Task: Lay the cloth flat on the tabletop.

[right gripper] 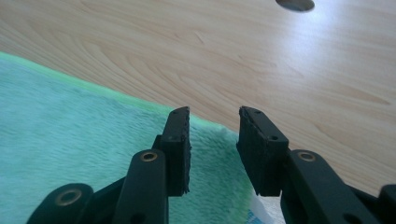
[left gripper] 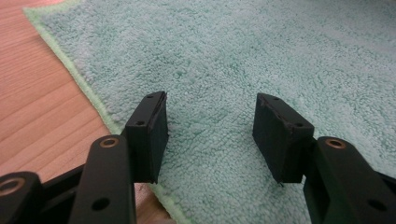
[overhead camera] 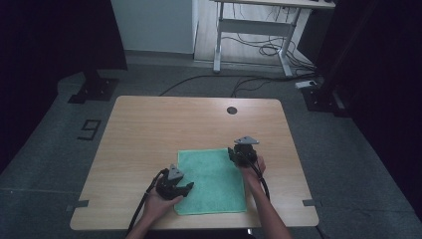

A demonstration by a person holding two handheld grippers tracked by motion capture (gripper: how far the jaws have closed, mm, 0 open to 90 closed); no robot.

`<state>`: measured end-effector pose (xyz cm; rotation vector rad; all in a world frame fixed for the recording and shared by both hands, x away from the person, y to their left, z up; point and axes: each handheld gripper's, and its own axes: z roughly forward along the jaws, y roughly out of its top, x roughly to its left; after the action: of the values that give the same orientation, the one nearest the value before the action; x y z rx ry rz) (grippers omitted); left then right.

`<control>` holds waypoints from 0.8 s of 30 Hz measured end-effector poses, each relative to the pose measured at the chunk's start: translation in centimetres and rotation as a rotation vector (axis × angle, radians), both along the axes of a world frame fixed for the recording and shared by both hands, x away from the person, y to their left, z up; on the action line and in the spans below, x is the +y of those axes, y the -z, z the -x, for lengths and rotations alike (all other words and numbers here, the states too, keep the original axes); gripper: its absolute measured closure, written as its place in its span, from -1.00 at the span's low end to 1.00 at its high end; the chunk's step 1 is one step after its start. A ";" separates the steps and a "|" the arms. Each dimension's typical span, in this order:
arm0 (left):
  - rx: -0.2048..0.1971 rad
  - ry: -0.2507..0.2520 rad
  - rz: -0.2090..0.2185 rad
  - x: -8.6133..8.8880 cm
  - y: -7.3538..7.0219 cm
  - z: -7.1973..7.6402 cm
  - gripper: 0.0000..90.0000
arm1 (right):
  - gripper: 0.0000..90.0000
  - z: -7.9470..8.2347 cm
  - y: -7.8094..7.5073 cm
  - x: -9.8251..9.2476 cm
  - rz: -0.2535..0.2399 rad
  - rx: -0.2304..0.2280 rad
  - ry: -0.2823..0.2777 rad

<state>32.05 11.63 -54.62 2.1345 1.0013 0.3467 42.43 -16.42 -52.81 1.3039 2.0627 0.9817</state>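
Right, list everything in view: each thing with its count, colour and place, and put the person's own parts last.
Towel: one, green, flat on the near middle of the table.
Table: one, light wood, centre of the high view.
Cable hole: one, dark, far side of the tabletop.
Desk: one, white-framed, at the back, cables on the floor beneath.
Left gripper: one, black, jaws apart over the towel's left edge.
Right gripper: one, black, jaws apart over the towel's far right corner.
Forearms: two, entering from the bottom.

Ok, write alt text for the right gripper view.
The right gripper hangs with its black jaws apart over the corner of a green towel, nothing between them. Beyond the towel's edge lies the light wooden table.
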 end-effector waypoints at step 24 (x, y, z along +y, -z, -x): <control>0.005 -0.006 0.013 0.0 0.0 -0.2 0.01 | 0.49 0.6 -0.7 -2.2 -0.146 -0.004 0.009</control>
<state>32.23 11.65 -54.61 2.1224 1.0103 0.3377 41.80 -18.62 -52.14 1.3811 2.0116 1.1487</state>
